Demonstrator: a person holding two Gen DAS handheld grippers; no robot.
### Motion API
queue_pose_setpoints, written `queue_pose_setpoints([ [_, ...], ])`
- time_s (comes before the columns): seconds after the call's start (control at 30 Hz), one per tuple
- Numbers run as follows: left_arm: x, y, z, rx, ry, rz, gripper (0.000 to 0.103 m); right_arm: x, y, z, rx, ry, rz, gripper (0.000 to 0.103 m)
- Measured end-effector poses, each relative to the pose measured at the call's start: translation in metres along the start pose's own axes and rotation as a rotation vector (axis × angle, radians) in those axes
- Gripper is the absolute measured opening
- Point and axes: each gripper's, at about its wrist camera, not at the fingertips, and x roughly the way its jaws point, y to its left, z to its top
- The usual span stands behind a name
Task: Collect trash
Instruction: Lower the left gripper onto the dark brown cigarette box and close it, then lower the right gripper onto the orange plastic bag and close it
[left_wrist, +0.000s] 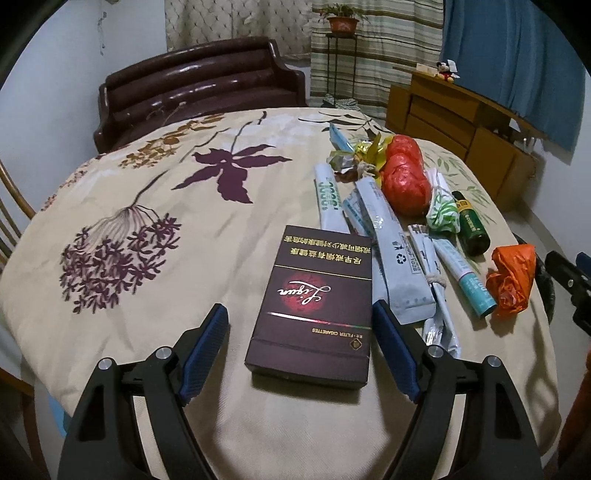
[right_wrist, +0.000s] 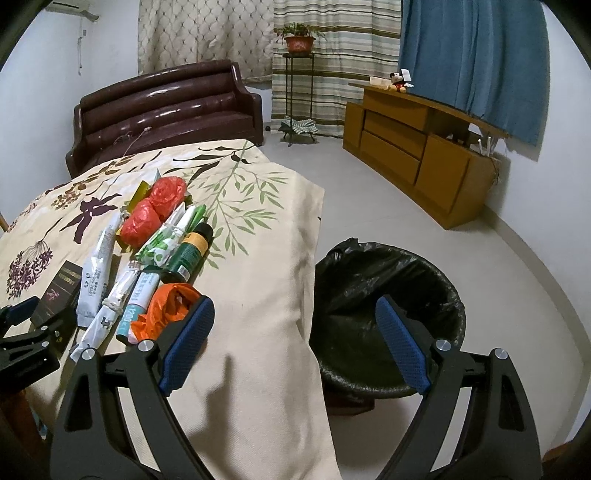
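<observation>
1. Writing: the cigarette box (left_wrist: 309, 306) reads "FILTER CIGARETTES" w/ a cursive logo on a red disc (plus upside-down Chinese text I can't read). A pale tube (left_wrist: 328, 199) shows green letters, upside down, not clear enough to read.
2. The left gripper (left_wrist: 301, 345) is spread wide, one blue pad on each side of the cigarette box, not touching it. Box lies flat on the floral tablecloth (left_wrist: 147, 192).
3. The right gripper (right_wrist: 295, 345) is also spread and holds nothing; it hangs over the table edge w/ the orange plastic bag (right_wrist: 166, 310) just beside its left finger.
4. Only the right wrist view shows the trash bin (right_wrist: 384, 317) on the floor beside the table, black liner inside, nothing visible in it.
5. Trash pile on the table: red plastic bag (left_wrist: 404, 177), green bottle (left_wrist: 472, 225), more tubes and wrappers, all touching or overlapping.
</observation>
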Motion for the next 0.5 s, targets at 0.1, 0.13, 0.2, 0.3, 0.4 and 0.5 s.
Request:
queue_pose_setpoints([
  [0.1, 0.001, 0.002, -0.001, -0.006, -0.001, -0.055, 0.058, 0.001, 0.002, -0.002, -0.005, 0.005, 0.002, 0.087],
  [0.13, -0.001, 0.003, -0.001, -0.003, -0.006, -0.055, 0.057, 0.002, 0.003, -0.002, -0.007, 0.006, 0.003, 0.087],
  [0.2, -0.001, 0.004, -0.002, -0.007, -0.008, -0.066, 0.057, 0.001, 0.005, -0.003, -0.009, 0.009, 0.006, 0.087],
  [0.3, -0.003, 0.009, -0.003, -0.025, -0.019, -0.057, 0.056, 0.001, 0.008, -0.002, -0.015, 0.012, 0.012, 0.087],
  [0.4, -0.010, 0.014, -0.003, -0.039, -0.037, -0.045, 0.056, 0.000, 0.011, -0.002, -0.020, 0.015, 0.020, 0.087],
  [0.5, -0.016, 0.018, -0.003, -0.040, -0.059, -0.021, 0.056, -0.001, 0.018, 0.000, -0.029, 0.014, 0.030, 0.087],
])
